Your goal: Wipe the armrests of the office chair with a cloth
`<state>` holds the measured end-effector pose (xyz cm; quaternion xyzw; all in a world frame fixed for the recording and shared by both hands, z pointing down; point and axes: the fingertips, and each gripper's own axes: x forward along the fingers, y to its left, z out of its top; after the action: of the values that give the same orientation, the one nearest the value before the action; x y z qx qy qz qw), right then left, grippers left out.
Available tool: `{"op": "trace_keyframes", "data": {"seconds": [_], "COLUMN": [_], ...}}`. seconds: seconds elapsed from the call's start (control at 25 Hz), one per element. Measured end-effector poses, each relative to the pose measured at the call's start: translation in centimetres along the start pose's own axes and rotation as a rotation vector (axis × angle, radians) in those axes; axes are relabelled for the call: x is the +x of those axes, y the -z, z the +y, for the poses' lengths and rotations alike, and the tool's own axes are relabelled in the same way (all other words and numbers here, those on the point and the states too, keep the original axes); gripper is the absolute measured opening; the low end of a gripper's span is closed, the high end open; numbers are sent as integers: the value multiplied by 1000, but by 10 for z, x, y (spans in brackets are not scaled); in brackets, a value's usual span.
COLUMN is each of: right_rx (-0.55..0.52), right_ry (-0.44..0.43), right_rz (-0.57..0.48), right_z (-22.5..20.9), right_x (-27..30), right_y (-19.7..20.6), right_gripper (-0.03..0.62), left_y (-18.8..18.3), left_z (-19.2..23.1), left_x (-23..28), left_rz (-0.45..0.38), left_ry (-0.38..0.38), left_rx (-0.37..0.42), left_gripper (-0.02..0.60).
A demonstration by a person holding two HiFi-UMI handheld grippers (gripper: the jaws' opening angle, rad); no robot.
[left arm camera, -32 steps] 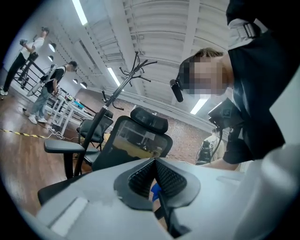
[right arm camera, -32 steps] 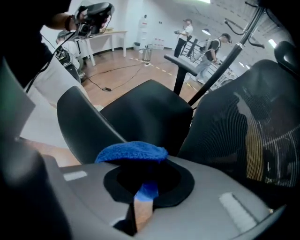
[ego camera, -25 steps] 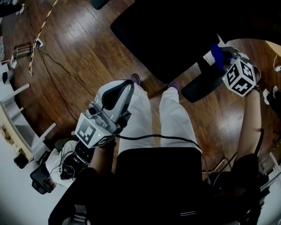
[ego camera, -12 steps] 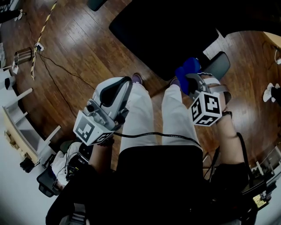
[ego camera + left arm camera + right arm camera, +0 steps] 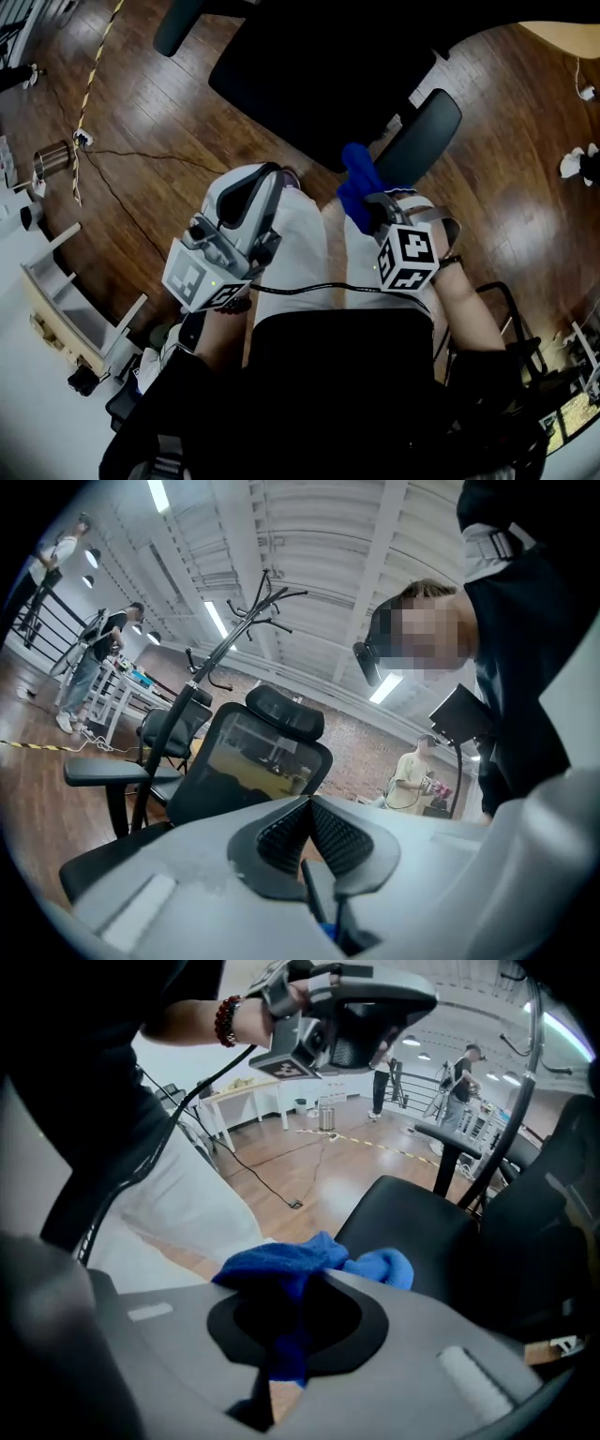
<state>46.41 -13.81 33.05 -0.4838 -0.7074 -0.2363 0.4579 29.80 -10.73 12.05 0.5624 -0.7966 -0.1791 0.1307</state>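
The black office chair's seat (image 5: 309, 75) fills the top of the head view, with its right armrest (image 5: 419, 136) slanting down beside it and the left armrest (image 5: 178, 23) at the top edge. My right gripper (image 5: 367, 202) is shut on a blue cloth (image 5: 354, 183), held just left of that armrest's near end, above my right leg. In the right gripper view the cloth (image 5: 300, 1265) bunches out of the right gripper (image 5: 298, 1290) in front of the seat (image 5: 403, 1222). My left gripper (image 5: 246, 199) rests over my left leg, and this left gripper (image 5: 309, 803) is shut with nothing in it.
Wooden floor lies all around, with a thin cable (image 5: 122, 159) and a metal can (image 5: 52, 157) at the left. A white shelf unit (image 5: 56, 291) stands at lower left. Another office chair (image 5: 262, 761), a coat stand (image 5: 234, 630) and several people show farther off.
My right gripper has carried the cloth off the right armrest, leftward and back toward my body. The left gripper has stayed over my left leg.
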Motion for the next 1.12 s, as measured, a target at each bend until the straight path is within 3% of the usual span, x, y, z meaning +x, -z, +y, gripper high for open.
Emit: {"op": "trace_keyframes", "data": {"seconds": [0.16,0.24,0.44,0.64,0.76,0.92,1.0,1.12], "right_rx": [191,276,603,648,561,296,185,-22], "right_ry": [41,124,437,671,778,807,744,529], "right_rz": [-6,40,-32,-20,-121,-216,-234,-286], "right_z": [5,-8,-115,-208,-249,-252,-225,-146], "right_x": [-29,-37,-80,-125,-147,-138,-133,-104], "right_y": [23,56,128,165,142,83,66,29], "right_gripper": [34,34,34,34,34,32,32,33], "left_y": [-14,-24,-17,-14,-19,-33,-29,-10], "left_z": [-4,-5,-3,-12,-17,-18,-21,-25], "left_x": [11,21,21,28,35,51,52,45], "left_rz": [-10,-11,-29,-37,-36,-43,-46,-35], "left_ry": [-3,-7,-60,-68,-60,-38,-34,-36], "left_rx": [-22,-8,-1,4,12,-10,-25,-30], "left_gripper": [5,5,5,5,5,5,5,5]}}
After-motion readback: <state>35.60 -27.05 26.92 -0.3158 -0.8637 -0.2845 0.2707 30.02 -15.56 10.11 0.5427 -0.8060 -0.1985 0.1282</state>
